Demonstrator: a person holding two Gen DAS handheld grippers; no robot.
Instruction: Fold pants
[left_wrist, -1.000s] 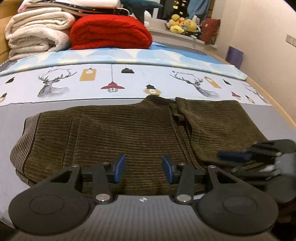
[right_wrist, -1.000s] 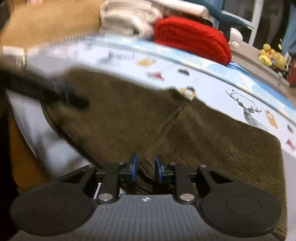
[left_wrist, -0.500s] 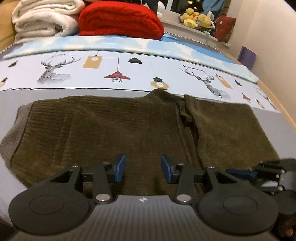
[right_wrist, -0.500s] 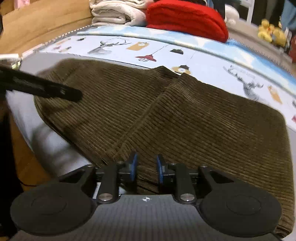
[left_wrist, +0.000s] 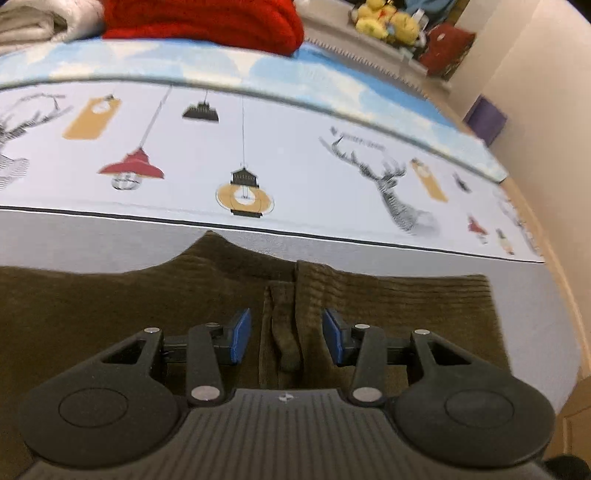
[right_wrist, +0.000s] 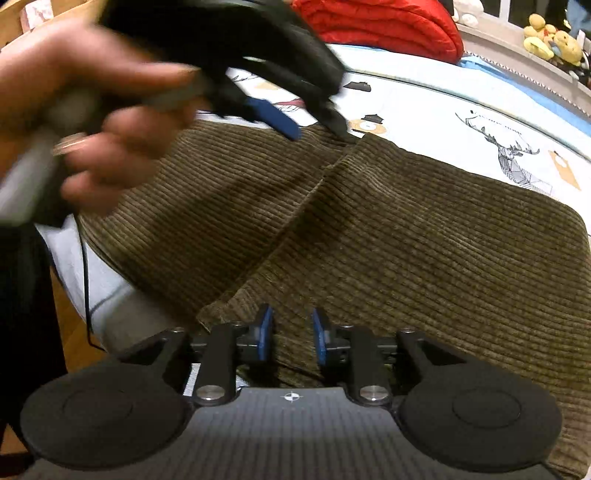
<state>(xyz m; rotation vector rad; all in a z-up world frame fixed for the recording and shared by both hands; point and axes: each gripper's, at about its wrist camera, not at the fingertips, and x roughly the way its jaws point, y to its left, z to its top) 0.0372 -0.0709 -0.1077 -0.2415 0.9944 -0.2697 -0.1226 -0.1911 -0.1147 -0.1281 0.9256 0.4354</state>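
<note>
On the printed bed (left_wrist: 295, 173) we see olive-brown ribbed corduroy pants (right_wrist: 424, 236) folded flat; left hand-held gripper (left_wrist: 287, 341) and right hand-held gripper (right_wrist: 291, 334) both gape apart.

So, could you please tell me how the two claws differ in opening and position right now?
The left claw gapes wider than the right claw. The left hovers over the pants' middle seam; the right sits at their near edge. Both are open, gripping nothing.

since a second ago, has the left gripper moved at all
Yes. The left gripper has pushed forward over the brown pants, toward the lamp-print bedsheet, which now looms larger and closer in its view.
</note>
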